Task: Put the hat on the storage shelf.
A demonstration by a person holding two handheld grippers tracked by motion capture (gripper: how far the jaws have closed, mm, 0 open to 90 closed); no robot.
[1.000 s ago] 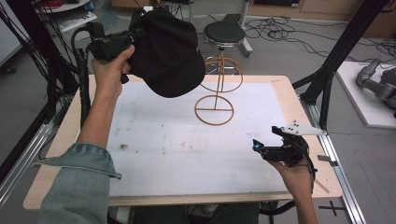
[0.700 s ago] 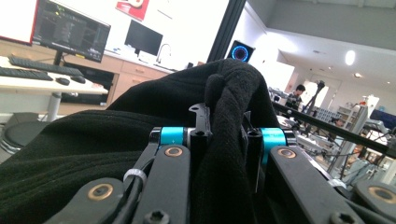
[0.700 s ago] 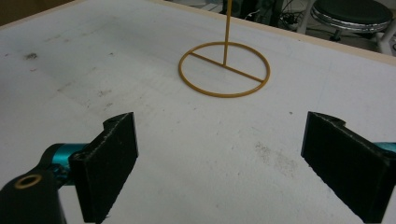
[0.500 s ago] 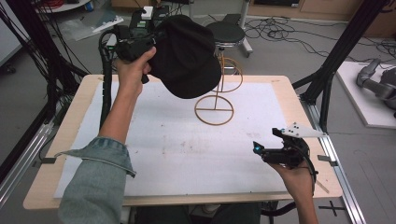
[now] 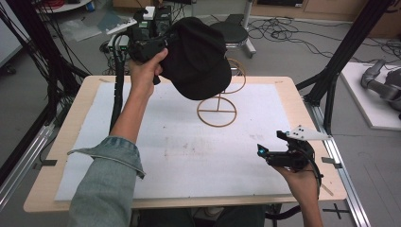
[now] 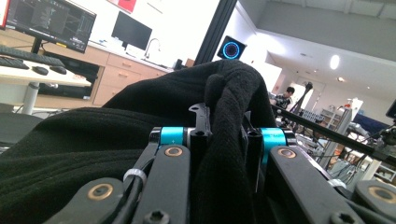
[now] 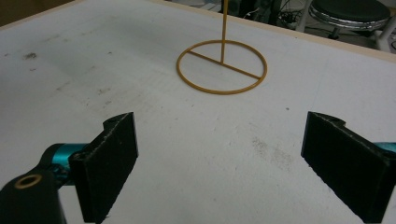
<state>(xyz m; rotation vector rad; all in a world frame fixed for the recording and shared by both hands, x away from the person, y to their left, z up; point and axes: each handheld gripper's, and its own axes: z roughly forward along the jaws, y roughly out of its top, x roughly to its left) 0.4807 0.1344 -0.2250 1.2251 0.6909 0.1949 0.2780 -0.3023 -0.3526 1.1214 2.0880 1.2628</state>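
High view: our left gripper (image 5: pixel 158 47) jaws clamp the black cap (image 5: pixel 198 59) above the wire stand (image 5: pixel 216 111); right gripper (image 5: pixel 283 153) jaws gape wide. A misaligned descent may topple the stand.

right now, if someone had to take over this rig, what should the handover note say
Left gripper: jaws shut on a fold of the black cap, held in the air above the far side of the table.
Right gripper: jaws open, nothing between them, low over the near right part of the white mat.
Wire stand: its ring base sits on the mat, its upper ring partly hidden behind the cap.
Done: cap picked up and brought over the stand.
Left: the cap is not yet on the stand; likely lower it onto the top, then release.
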